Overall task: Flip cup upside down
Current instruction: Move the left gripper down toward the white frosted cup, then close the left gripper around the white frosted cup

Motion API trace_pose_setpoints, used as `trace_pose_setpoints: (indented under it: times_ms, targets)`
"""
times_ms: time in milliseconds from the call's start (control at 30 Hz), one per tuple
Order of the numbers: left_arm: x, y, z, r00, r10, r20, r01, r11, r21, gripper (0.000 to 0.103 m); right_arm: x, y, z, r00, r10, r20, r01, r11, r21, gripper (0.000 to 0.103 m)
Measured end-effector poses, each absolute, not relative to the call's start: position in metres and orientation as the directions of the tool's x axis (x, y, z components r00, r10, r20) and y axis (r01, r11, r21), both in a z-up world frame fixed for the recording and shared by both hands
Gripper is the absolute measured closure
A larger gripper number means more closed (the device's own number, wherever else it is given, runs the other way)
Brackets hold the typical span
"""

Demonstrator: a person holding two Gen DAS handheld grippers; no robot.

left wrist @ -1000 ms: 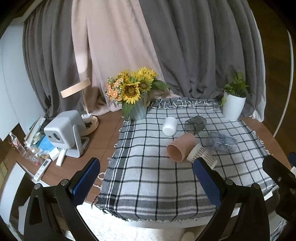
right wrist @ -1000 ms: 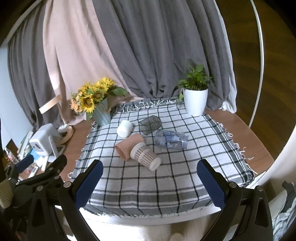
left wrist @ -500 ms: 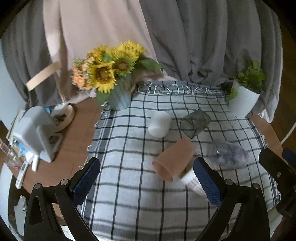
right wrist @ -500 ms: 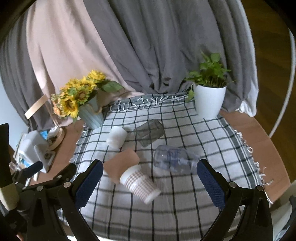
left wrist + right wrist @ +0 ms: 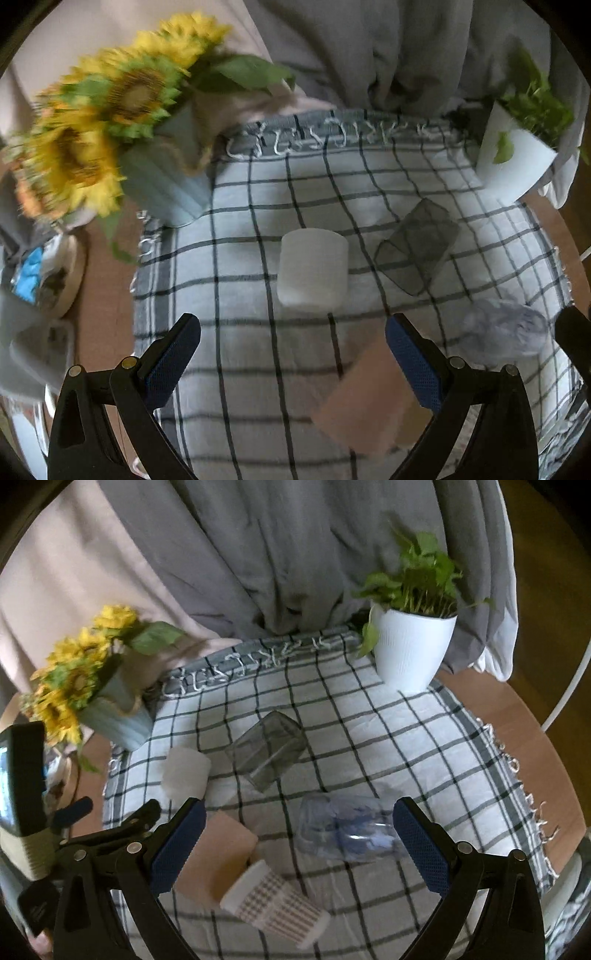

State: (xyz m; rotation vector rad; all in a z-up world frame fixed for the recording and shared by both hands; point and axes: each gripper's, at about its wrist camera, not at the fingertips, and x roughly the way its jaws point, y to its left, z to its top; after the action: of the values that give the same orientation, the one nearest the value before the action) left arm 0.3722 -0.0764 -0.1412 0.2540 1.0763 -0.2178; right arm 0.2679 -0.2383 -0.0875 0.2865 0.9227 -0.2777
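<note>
A: Which cups lie on the grey-and-white checked cloth (image 5: pixel 388 738) over the brown wooden tabletop (image 5: pixel 517 723)?

B: Five, all on their sides. A white cylindrical cup (image 5: pixel 313 271) lies nearest the pale blue ribbed vase of sunflowers (image 5: pixel 166 184). Just to its right is a smoky grey faceted glass (image 5: pixel 267 755). In front of them lie a terracotta-pink cup (image 5: pixel 364 402), a white paper cup with a brown houndstooth pattern (image 5: pixel 275 901) touching it, and a clear blue-patterned plastic cup (image 5: pixel 347 834).

A: How do the grippers stand?

B: The left gripper (image 5: pixel 291 363) has its blue-padded fingers (image 5: pixel 171 363) spread wide and released, holding nothing; the white cup sits beyond the gap and the pink cup lies against the right finger in that view. The right gripper (image 5: pixel 295 843) is likewise spread and empty, with the blue-patterned cup framed between its fingers (image 5: pixel 421 849).

A: And at the back?

B: A white ribbed pot with a green plant (image 5: pixel 412 653) stands at the cloth's far right corner, before grey curtains (image 5: pixel 277 554).
</note>
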Motion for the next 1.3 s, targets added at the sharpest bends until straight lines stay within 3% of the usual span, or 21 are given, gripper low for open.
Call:
trace_pose_setpoints:
  times_ms: [400, 667, 767, 1300]
  targets:
    - [0.430, -0.099, -0.211, 0.309, -0.068, -0.949, 0.412, 0.909, 0.069, 0.008, 0.307, -0.240, -0.110, 0.476, -0.196, -0.857, 0.480, 0.875, 0.067, 0.001]
    - [0.446, -0.098, -0.237, 0.240, -0.081, -0.967, 0.396, 0.918, 0.021, 0.025, 0.323, -0.238, -0.124, 0.430, -0.199, -0.881, 0.487, 0.873, 0.041, 0.001]
    - [0.446, -0.096, -0.239, 0.224, -0.112, -0.968, 0.393, 0.919, -0.015, 0.036, 0.326, -0.236, -0.126, 0.428, -0.198, -0.882, 0.480, 0.877, 0.036, 0.001]
    - [0.407, -0.081, -0.191, 0.322, -0.137, -0.937, 0.370, 0.929, -0.009, 0.036, 0.316, -0.240, -0.115, 0.470, -0.179, -0.865, 0.460, 0.885, 0.067, 0.001]
